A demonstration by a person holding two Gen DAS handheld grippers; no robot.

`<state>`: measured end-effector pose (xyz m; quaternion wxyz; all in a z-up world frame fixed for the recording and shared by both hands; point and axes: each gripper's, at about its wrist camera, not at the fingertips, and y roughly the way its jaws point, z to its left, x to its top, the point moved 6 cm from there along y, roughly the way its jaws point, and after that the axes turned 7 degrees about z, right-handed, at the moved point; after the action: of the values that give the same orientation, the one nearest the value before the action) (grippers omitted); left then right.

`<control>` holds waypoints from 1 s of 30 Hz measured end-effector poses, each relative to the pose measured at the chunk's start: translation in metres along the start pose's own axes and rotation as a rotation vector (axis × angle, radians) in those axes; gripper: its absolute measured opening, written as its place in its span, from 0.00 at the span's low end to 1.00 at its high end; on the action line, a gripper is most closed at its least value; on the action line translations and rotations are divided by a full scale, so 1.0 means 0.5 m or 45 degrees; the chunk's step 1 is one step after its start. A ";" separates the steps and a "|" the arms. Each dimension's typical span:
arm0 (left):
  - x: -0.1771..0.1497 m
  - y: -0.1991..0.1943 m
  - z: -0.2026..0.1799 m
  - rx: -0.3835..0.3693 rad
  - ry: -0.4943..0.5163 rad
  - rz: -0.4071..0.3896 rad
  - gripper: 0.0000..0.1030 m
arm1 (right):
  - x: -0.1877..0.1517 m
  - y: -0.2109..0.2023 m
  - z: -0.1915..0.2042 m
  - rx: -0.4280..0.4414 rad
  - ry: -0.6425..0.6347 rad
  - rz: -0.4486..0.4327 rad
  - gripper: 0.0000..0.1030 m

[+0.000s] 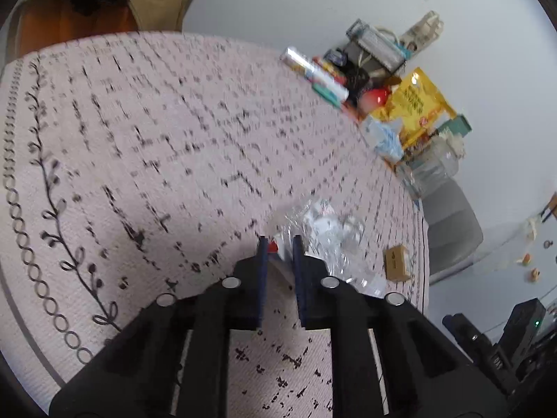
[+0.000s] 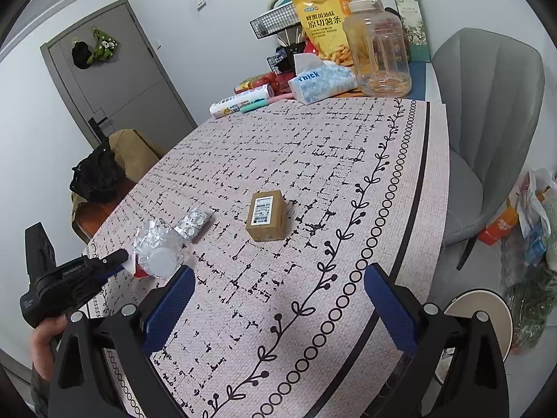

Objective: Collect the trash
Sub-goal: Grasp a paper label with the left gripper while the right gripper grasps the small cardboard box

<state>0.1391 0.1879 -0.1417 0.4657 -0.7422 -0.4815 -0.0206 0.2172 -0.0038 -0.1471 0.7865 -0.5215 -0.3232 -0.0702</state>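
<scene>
Crinkled clear plastic wrapper (image 1: 323, 230), probably a crushed cup, clamped in left gripper (image 1: 280, 244) fingers; right gripper (image 2: 278, 289) fingers apart over worktop (image 2: 313, 174).

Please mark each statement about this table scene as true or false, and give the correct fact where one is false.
1. The left gripper is shut on the crumpled plastic cup. True.
2. The right gripper holds the cardboard box. False: its jaws are open and empty, and the box stands alone on the tablecloth.
3. The pill blister pack lies beside the cup. True.
4. The clear water jug lies on its side. False: it stands upright at the far edge of the table.
5. The grey chair is piled with trash. False: nothing shows on its seat.
</scene>
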 end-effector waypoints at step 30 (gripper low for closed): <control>0.051 -0.130 -0.018 0.127 0.095 -0.189 0.03 | 0.056 0.140 0.037 -0.023 -0.068 0.117 0.31</control>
<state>0.1089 0.2061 -0.0810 0.5168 -0.6791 -0.5179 -0.0588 0.2622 0.0500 -0.1804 0.7752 -0.5446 -0.3192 -0.0229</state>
